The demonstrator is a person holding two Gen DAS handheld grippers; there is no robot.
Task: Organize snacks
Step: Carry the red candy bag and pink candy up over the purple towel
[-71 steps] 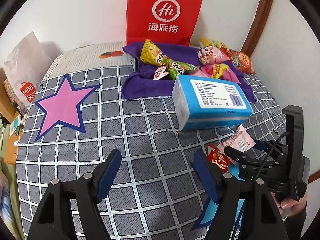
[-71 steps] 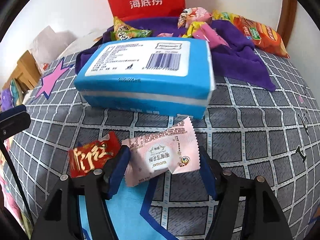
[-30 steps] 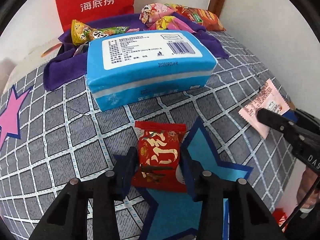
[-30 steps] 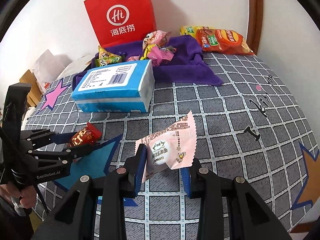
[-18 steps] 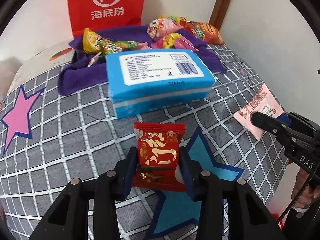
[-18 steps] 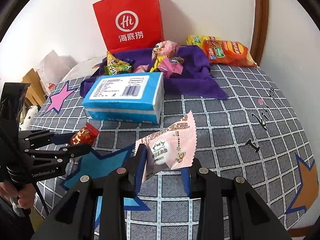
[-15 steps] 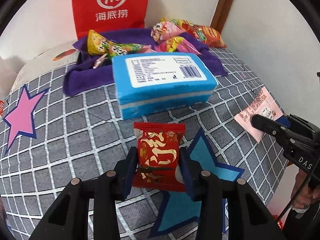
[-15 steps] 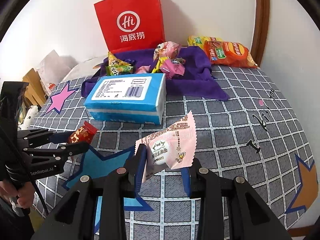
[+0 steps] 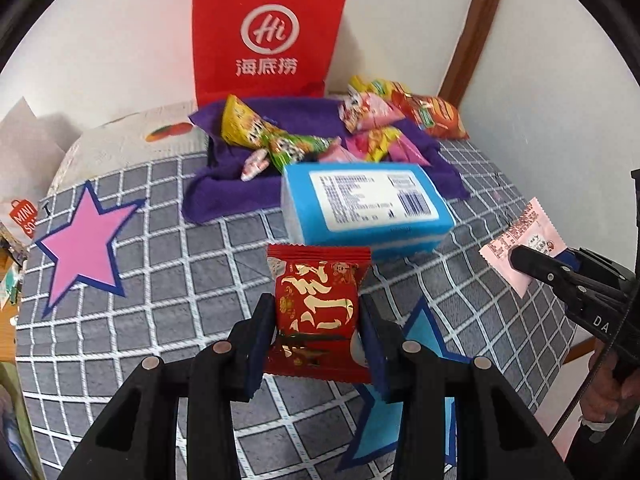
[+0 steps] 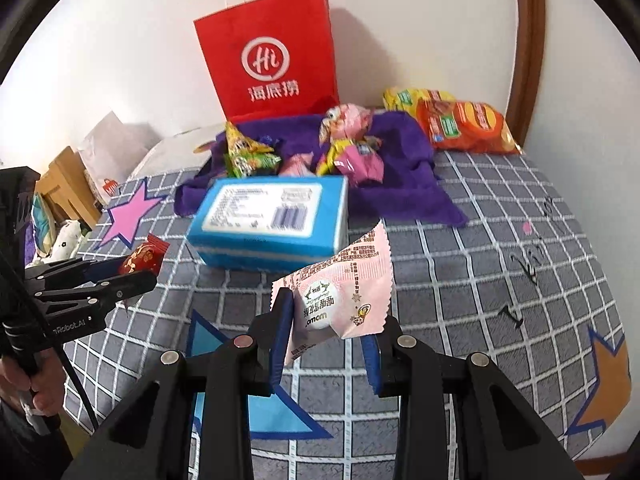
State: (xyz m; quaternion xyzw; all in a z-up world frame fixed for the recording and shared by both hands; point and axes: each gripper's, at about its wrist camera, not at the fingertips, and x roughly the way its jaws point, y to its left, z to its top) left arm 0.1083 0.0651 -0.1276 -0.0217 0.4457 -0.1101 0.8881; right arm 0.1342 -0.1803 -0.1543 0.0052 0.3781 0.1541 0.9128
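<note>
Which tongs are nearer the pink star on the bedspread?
Left. The left tongs, holding the red packet, hover nearer the pink star; the right tongs, with the pink packet, are farther off.

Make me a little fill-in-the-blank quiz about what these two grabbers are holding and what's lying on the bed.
1. The left gripper is shut on a ____ packet.
2. The right gripper holds a ____ packet.
3. The snack pile lies on a ____ towel.
4. Behind the towel stands a red ____.

Missing words: red; pink; purple; bag
</note>
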